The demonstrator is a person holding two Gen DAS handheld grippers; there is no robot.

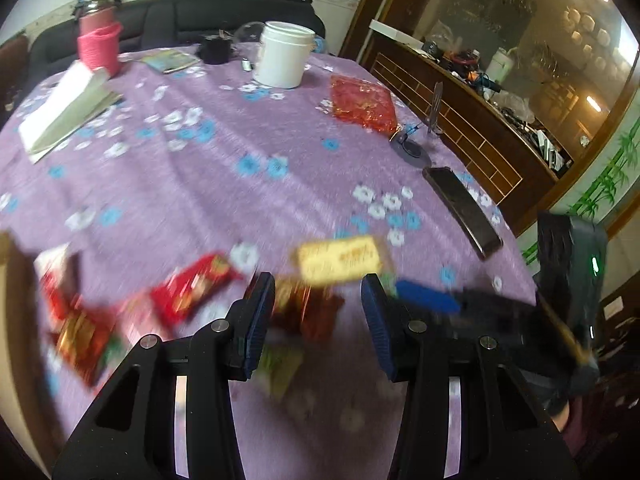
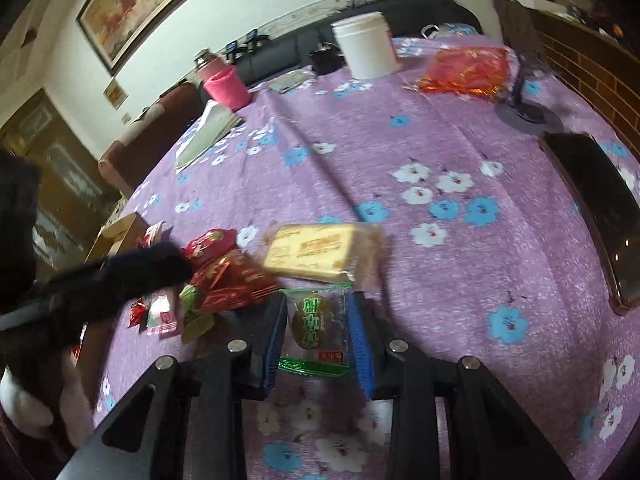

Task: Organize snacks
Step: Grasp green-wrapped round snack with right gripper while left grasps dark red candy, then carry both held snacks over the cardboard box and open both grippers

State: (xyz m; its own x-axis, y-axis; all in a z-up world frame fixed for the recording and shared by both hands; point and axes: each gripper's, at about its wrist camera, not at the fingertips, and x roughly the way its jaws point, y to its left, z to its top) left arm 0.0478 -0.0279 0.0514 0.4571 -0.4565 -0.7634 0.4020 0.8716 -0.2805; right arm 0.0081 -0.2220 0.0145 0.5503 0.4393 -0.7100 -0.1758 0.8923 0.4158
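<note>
Right gripper (image 2: 318, 326) clamps a green-edged clear snack packet (image 2: 316, 330) between its blue pads, yellow wafer pack (image 2: 312, 254) just ahead on the purple tablecloth (image 2: 400, 140), red snack pile (image 2: 228, 272) ahead-left; left gripper (image 1: 318, 312) wide apart, empty, over blurred red wrappers (image 1: 192, 292).

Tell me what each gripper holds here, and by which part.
The right gripper clamps the green-edged snack packet across its two side edges. The left gripper is open and holds nothing.

Dark sofa (image 1: 224, 12) (perhaps leather), white walls (image 2: 248, 4)
</note>
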